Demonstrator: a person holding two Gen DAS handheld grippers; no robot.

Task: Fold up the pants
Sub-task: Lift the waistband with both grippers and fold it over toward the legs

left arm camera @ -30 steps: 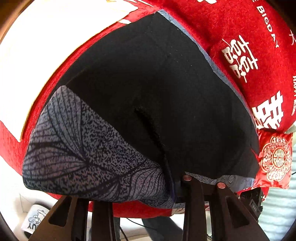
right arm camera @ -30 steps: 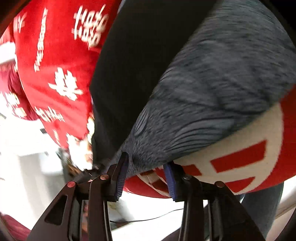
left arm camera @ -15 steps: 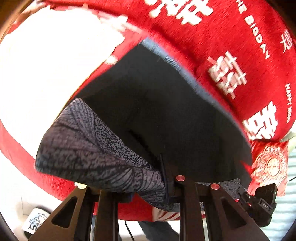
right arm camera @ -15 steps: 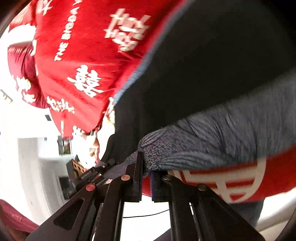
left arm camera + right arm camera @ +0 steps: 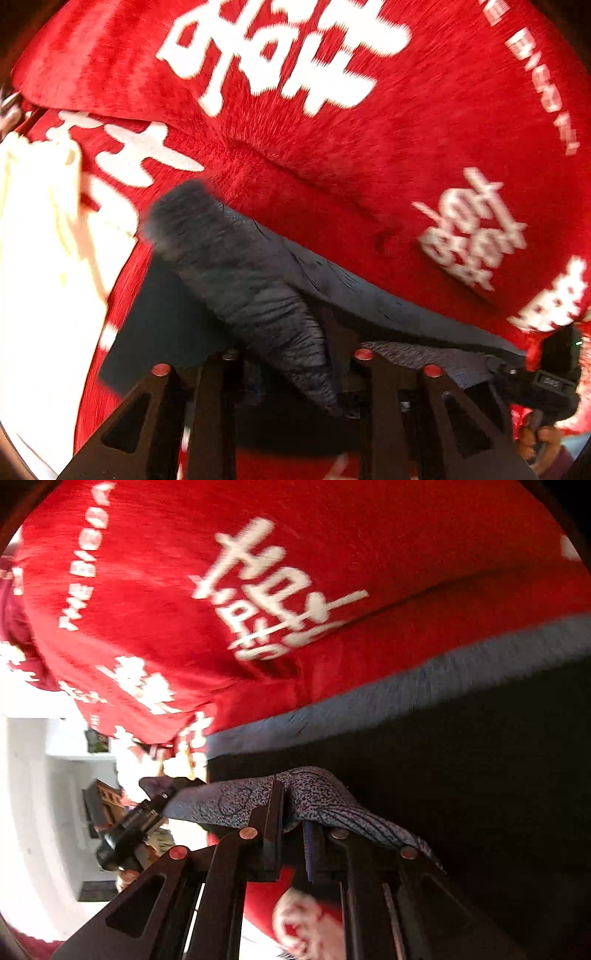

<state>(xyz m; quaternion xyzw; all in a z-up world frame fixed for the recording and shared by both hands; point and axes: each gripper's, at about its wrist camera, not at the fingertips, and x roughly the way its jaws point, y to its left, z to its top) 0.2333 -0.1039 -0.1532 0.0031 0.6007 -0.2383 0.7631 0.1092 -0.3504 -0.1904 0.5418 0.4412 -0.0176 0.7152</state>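
Note:
The pants (image 5: 251, 280) are dark, with a grey leaf-print side and a black side, lying on a red bed cover (image 5: 332, 129). My left gripper (image 5: 295, 373) is shut on a lifted fold of the grey print cloth, which drapes between its fingers. In the right wrist view the pants (image 5: 461, 775) spread black to the right, with a grey-blue edge along the top. My right gripper (image 5: 291, 812) is shut on the grey print hem and holds it up off the bed. The other gripper shows at each view's edge (image 5: 125, 834).
The red cover (image 5: 258, 590) carries white characters and lettering. A white patch (image 5: 37, 258) of the cover lies at the left. A white wall and shelf (image 5: 55, 775) stand beyond the bed edge at the left of the right wrist view.
Both grippers have lifted the near hem and carried it forward over the pants. The right gripper went from open to shut on the hem. Less black cloth shows in the left view.

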